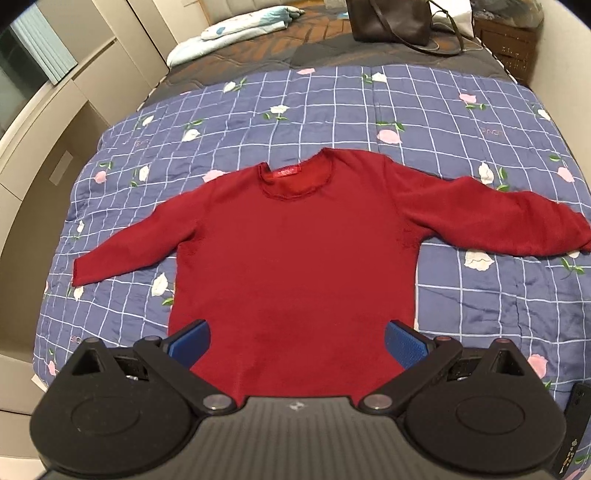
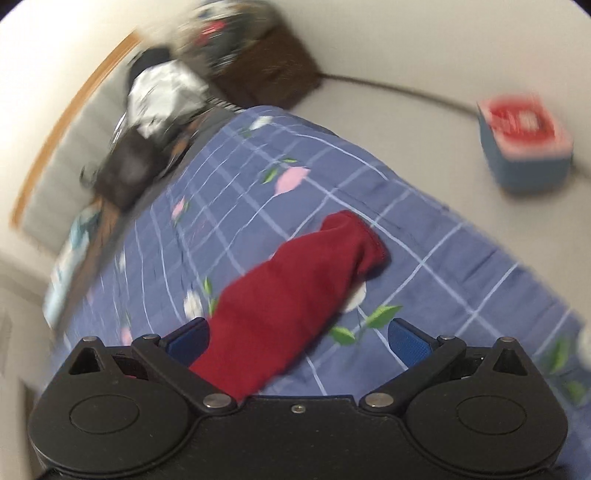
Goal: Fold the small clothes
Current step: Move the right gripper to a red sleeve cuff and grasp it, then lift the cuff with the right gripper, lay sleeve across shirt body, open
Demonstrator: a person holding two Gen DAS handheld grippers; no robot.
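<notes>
A red long-sleeved sweater [image 1: 295, 251] lies flat and face up on the blue checked floral quilt [image 1: 332, 110], both sleeves spread out sideways. My left gripper [image 1: 297, 345] hovers open above the sweater's bottom hem, blue pads wide apart with nothing between them. In the blurred right wrist view, the sweater's right sleeve [image 2: 295, 295] runs diagonally across the quilt [image 2: 443, 258], cuff toward the upper right. My right gripper [image 2: 297, 341] is open above the sleeve's near part, its left pad close to the cloth.
A dark handbag [image 1: 391, 22] and a light blue bundle [image 1: 236, 29] lie at the bed's far end. White cupboards [image 1: 55, 155] line the left side. A blue box with a red lid [image 2: 524, 147] stands on the floor beyond the bed's right edge.
</notes>
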